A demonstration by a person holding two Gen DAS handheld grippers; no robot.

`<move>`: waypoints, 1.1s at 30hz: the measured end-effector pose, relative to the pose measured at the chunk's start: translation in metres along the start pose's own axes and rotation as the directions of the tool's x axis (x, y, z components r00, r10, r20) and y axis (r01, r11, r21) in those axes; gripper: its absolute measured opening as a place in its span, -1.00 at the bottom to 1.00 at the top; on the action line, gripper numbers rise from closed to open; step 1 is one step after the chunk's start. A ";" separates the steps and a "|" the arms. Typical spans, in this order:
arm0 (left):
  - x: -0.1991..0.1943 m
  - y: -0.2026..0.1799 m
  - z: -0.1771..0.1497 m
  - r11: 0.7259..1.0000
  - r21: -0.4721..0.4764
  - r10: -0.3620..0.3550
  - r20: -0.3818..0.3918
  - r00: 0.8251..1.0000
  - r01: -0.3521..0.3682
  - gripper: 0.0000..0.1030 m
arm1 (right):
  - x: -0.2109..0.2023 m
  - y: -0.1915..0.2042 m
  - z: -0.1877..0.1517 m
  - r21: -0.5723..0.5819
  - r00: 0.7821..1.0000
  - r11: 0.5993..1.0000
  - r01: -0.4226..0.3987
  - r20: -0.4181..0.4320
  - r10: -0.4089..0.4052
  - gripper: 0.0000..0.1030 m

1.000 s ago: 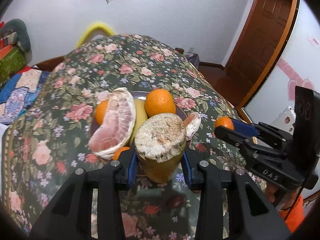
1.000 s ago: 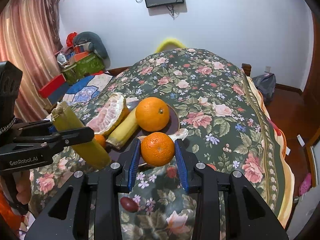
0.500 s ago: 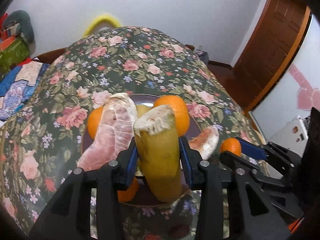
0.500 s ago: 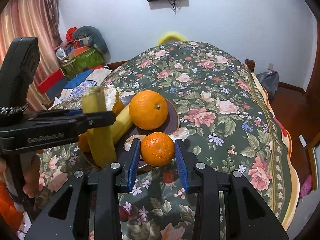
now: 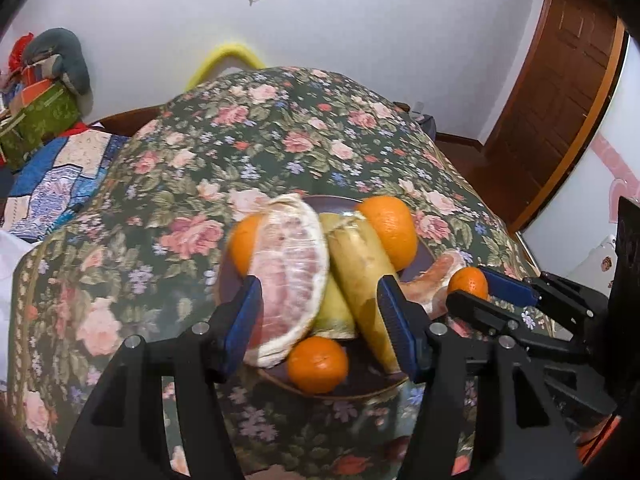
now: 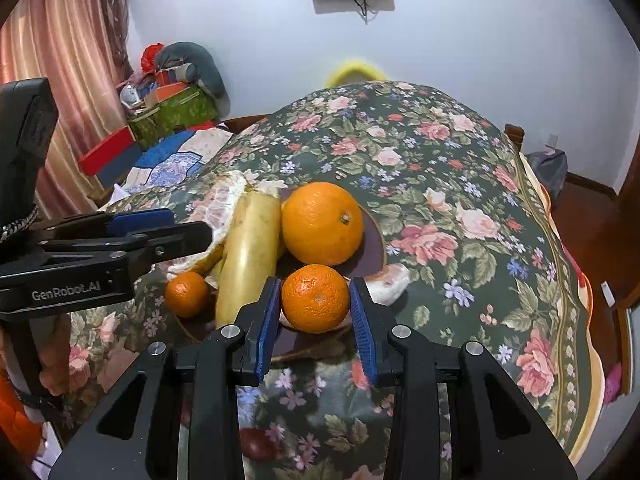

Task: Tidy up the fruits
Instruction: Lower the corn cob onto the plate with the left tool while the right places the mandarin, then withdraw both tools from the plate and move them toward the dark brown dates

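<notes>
Tangerine (image 6: 315,298) sits clamped inside right tool (image 6: 314,322), over plate (image 6: 372,240).

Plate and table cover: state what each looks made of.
Plate: probably glazed ceramic or glass, dark purple-brown, with a glossy highlight at its rim. Table cover: printed floral fabric, matte, draping softly over the edges.

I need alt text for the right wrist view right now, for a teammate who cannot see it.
The right hand-held gripper is closed on a small mandarin at the near edge of a dark plate on a floral tablecloth. The plate also holds a large orange, yellow pomelo rind and peeled pomelo; the left hand-held gripper reaches in, open.
</notes>
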State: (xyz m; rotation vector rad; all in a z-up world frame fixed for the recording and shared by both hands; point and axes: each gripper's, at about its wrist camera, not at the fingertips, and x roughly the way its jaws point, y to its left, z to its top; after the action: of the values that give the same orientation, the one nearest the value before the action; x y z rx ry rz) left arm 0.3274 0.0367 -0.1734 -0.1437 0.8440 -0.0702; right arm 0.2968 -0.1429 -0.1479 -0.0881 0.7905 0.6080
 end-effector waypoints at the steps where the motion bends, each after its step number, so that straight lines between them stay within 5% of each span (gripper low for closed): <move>1: -0.003 0.004 -0.001 1.000 -0.001 0.005 0.004 1.000 -0.005 0.16 | 0.002 0.001 0.001 -0.004 1.000 1.000 0.001 0.002 -0.001 -0.38; 16: -0.005 0.023 -0.018 0.999 -0.016 0.032 0.000 0.999 -0.032 0.16 | 0.031 0.003 0.010 0.010 0.999 1.000 0.018 -0.044 -0.018 -0.31; 33: -0.069 -0.007 -0.038 1.000 0.009 0.005 0.058 0.998 -0.006 0.16 | -0.043 0.022 -0.002 0.002 0.999 0.999 0.035 0.042 -0.035 -0.19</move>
State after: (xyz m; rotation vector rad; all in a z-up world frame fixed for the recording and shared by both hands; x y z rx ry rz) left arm 0.2530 0.0343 -0.1468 -0.1343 0.7862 -0.0644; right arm 0.2604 -0.1462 -0.1161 -0.0880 0.7474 0.5746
